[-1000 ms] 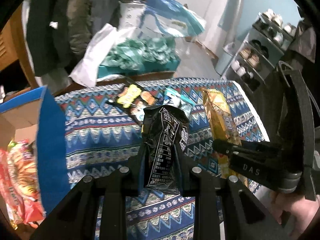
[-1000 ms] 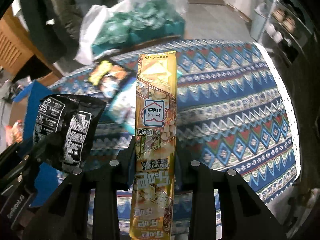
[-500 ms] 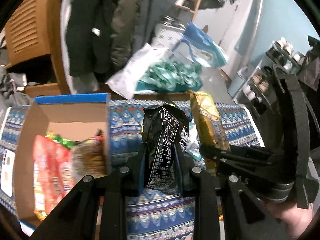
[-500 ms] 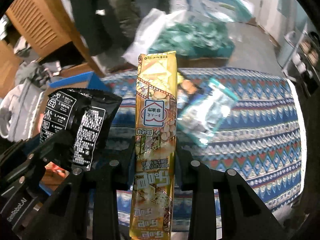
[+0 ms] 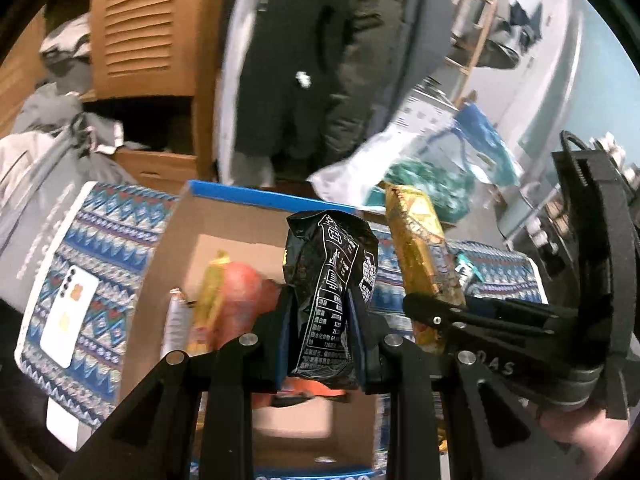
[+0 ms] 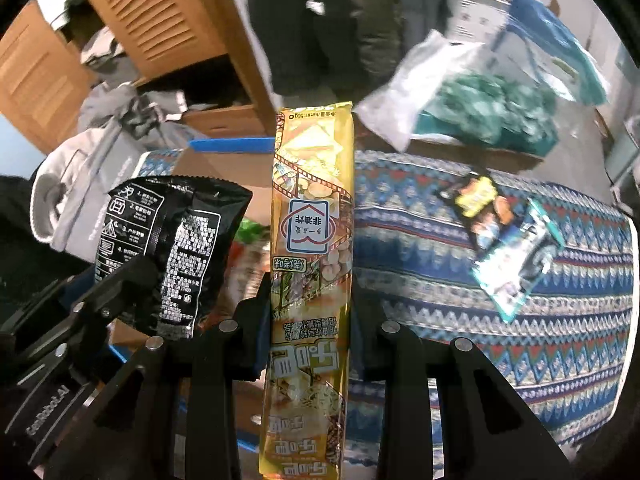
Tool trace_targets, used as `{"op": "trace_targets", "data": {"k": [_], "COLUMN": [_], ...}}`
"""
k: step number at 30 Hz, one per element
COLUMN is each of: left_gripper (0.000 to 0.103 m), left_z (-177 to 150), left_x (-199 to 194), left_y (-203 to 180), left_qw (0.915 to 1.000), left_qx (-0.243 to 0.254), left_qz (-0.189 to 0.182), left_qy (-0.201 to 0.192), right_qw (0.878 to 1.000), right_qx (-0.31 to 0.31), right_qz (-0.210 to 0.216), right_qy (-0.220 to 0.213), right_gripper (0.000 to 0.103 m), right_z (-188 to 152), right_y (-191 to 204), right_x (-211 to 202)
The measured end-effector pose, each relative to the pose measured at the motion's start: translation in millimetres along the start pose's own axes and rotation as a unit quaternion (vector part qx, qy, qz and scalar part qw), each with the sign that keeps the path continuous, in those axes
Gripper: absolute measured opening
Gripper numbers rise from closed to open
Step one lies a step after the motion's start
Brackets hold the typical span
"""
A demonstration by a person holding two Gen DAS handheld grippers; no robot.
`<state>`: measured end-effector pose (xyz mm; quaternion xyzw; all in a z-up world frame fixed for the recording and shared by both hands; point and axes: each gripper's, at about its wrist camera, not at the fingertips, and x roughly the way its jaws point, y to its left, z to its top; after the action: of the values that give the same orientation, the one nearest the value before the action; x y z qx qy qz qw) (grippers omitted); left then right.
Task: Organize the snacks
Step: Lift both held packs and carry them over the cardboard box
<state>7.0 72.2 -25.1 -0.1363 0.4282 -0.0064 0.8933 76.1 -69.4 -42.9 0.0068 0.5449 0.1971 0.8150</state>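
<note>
My left gripper (image 5: 320, 312) is shut on a black snack bag (image 5: 328, 280) and holds it upright over an open cardboard box (image 5: 224, 220) with a blue rim. The box holds red and yellow snack packs (image 5: 236, 300). My right gripper (image 6: 310, 300) is shut on a long yellow snack pack (image 6: 312, 240), held upright just right of the left one. The black bag also shows in the right wrist view (image 6: 172, 240), and the yellow pack in the left wrist view (image 5: 424, 248). Two more snack packs, black-and-yellow (image 6: 480, 204) and teal (image 6: 516, 256), lie on the patterned tablecloth (image 6: 420, 220).
A white phone (image 5: 68, 320) lies on the cloth left of the box. Grey clothing (image 5: 48, 152) is piled at the left edge. A wooden louvred cabinet (image 5: 144, 28) and hanging coats stand behind. A white bag with teal contents (image 6: 480, 112) sits beyond the table.
Both grippers have swung left with their packs. The box has come under the left gripper. The loose packs on the cloth have slid to the right of the right view.
</note>
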Motion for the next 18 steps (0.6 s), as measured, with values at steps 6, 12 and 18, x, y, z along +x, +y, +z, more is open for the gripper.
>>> {"op": "trace_targets", "data": {"k": [6,12,18], "left_gripper": [0.025,0.026,0.026], "left_z": [-5,-9,-13], "left_x": [0,5,16], "left_y": [41,73,93], "left_qw": [0.9993,0.9979,0.9963], "left_qx": [-0.032,-0.051,-0.068], "left_qz": [0.017,0.039,0.051], "left_qy": [-0.002,-0.001,0.009], "right_qw": [1.0,0.999,0.999], "right_qx": [-0.02,-0.023,-0.026], "right_qz": [0.007,0.015,0.008], "right_qy": [0.013,0.031,0.045], "right_gripper": [0.03,0.03,0.031], "right_z": [6,10,14], "right_y": [34,59,77], "right_x": [20,44,63]}}
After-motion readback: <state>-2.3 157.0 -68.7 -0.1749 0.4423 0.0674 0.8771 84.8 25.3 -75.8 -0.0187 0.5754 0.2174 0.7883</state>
